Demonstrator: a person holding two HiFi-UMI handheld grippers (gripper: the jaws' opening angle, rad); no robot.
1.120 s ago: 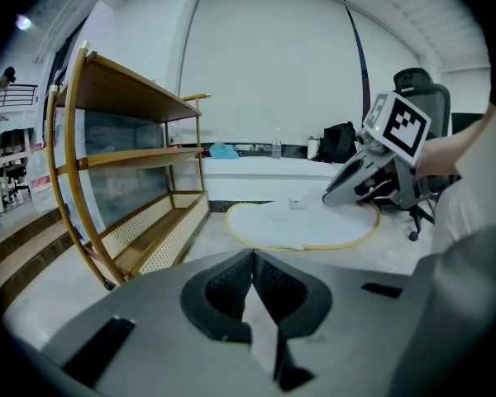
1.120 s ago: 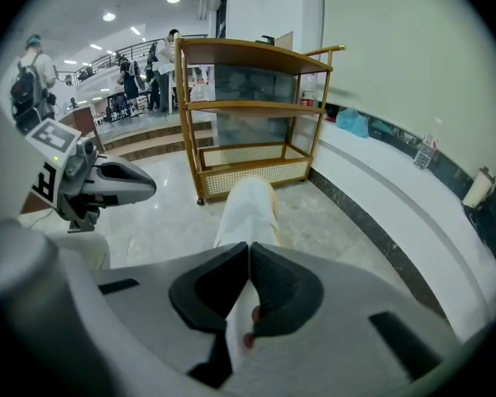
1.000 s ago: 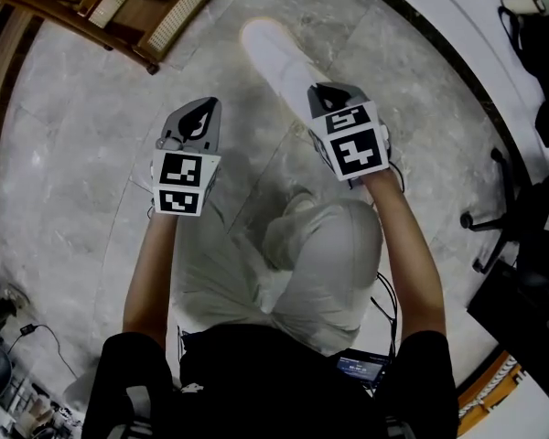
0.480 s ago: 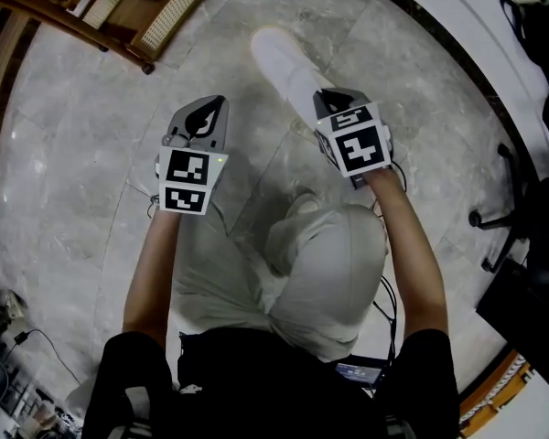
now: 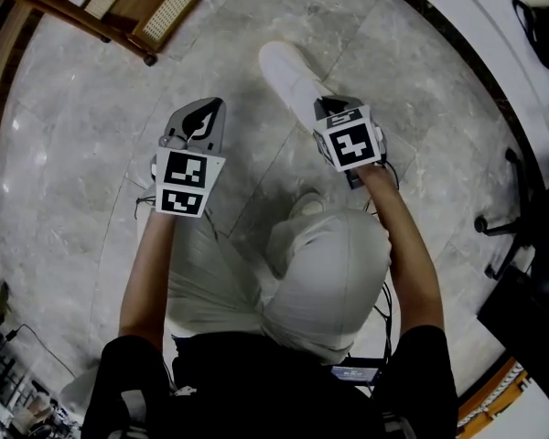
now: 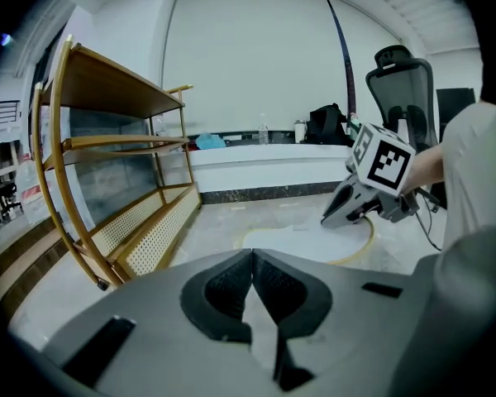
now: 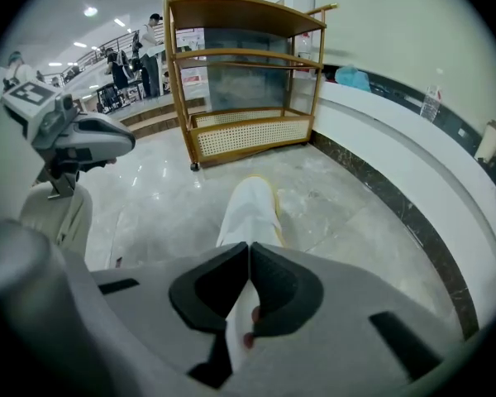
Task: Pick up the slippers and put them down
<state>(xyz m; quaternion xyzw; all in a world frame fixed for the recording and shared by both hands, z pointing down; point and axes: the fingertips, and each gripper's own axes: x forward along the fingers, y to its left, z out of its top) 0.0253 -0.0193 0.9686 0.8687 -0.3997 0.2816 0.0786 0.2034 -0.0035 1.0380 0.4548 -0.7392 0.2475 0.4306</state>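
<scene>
Right gripper (image 7: 250, 248) is clamped tight on the heel end of a white flat slipper (image 7: 250, 205) with a yellowish edge round the sole. The rest of the slipper sticks straight out past the jaws, toe pointing toward the wooden shelf rack with woven cane panels (image 7: 246, 131). From up top that gripper tips steeply down and the slipper sits low over the grey marble floor (image 5: 73, 172); honestly can't tell if the toe touches it. The left gripper (image 6: 252, 259) is off to the side, well apart from the slipper, jaws pressed together with nothing in them, held over the floor. The person's bent knee in light trousers (image 5: 329, 263) shows between the two arms. A white curved ledge with a dark base strip (image 7: 397, 164) runs along the right side, and a black office chair (image 6: 401, 81) stands near it.
</scene>
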